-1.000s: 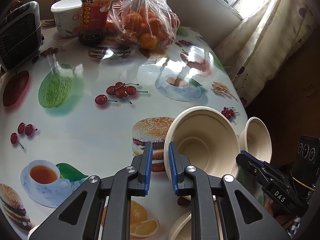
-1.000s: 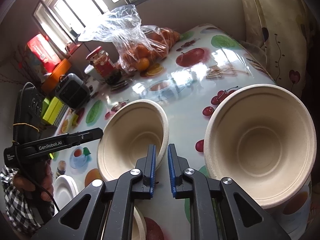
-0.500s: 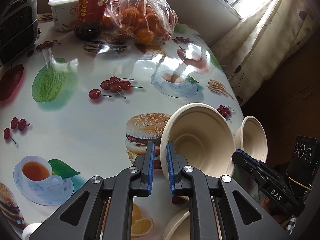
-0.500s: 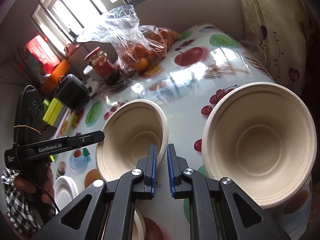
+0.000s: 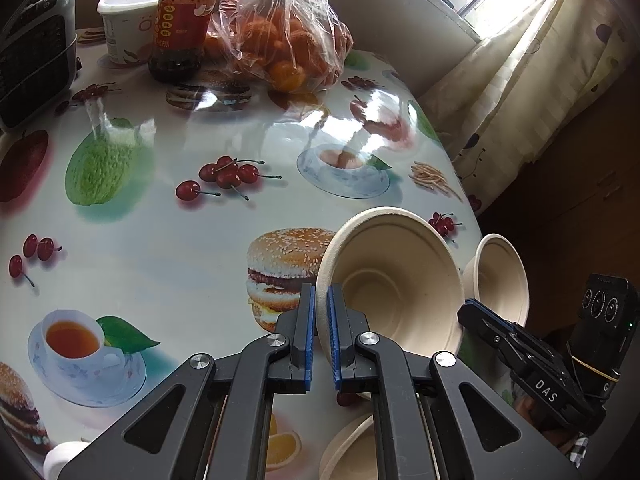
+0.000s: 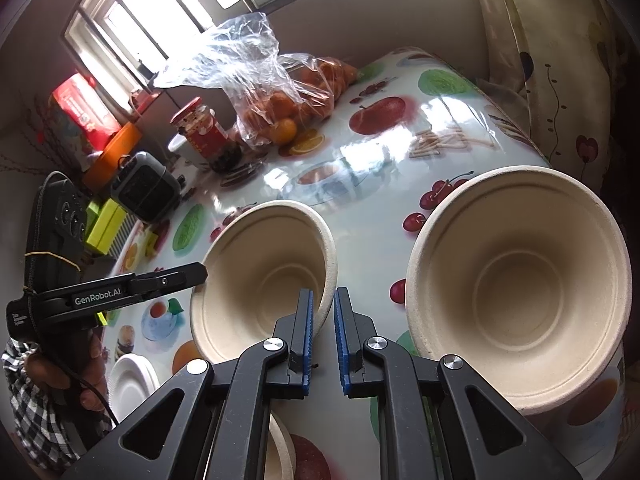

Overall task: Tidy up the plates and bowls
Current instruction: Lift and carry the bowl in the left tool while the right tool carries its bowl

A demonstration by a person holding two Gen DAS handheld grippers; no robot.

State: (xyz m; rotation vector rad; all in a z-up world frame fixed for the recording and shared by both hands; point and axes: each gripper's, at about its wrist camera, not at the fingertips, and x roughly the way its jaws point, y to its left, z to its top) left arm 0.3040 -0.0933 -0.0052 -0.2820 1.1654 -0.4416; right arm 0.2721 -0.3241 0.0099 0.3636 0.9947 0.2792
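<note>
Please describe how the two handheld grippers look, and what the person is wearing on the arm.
Both are matte black with silver rivets and ribbed blue pads. The left gripper is printed "GenRobot.AI" in white, with a black cable at its handle; the right gripper reads "DAS". The sleeve is black-and-white checked.

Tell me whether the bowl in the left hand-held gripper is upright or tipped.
Tipped: the bowl stands on edge, its empty inside facing sideways, rim pinched by the left hand-held gripper.
</note>
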